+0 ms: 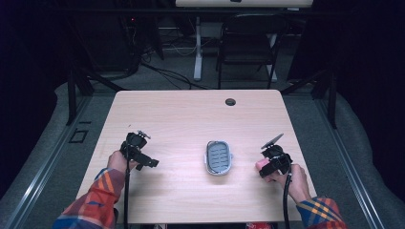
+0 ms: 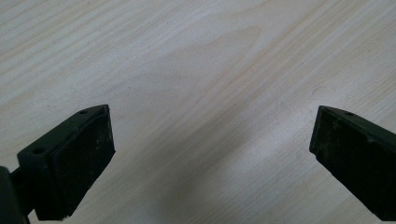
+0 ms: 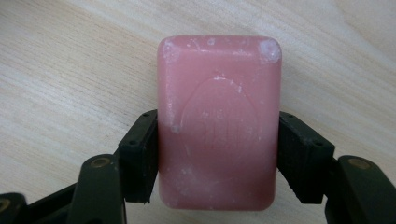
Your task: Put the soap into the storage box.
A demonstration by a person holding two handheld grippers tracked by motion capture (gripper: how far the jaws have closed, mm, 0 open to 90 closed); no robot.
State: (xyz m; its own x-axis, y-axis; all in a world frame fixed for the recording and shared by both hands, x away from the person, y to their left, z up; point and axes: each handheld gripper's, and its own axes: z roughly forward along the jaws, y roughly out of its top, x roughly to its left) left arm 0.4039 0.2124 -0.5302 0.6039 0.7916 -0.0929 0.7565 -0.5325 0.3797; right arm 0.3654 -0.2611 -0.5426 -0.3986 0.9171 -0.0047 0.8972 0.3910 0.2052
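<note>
A smooth, rounded-rectangular pink soap bar (image 3: 219,123) is clamped across its short sides by the right tool (image 3: 218,154), long axis pointing away along the jaws, above the pale wood-grain desk (image 3: 70,70). The left tool (image 2: 212,140) is held open, empty.

soap (image 3: 219,126): waxy pink, scuffed | table (image 1: 191,114): matt pale wood
</note>
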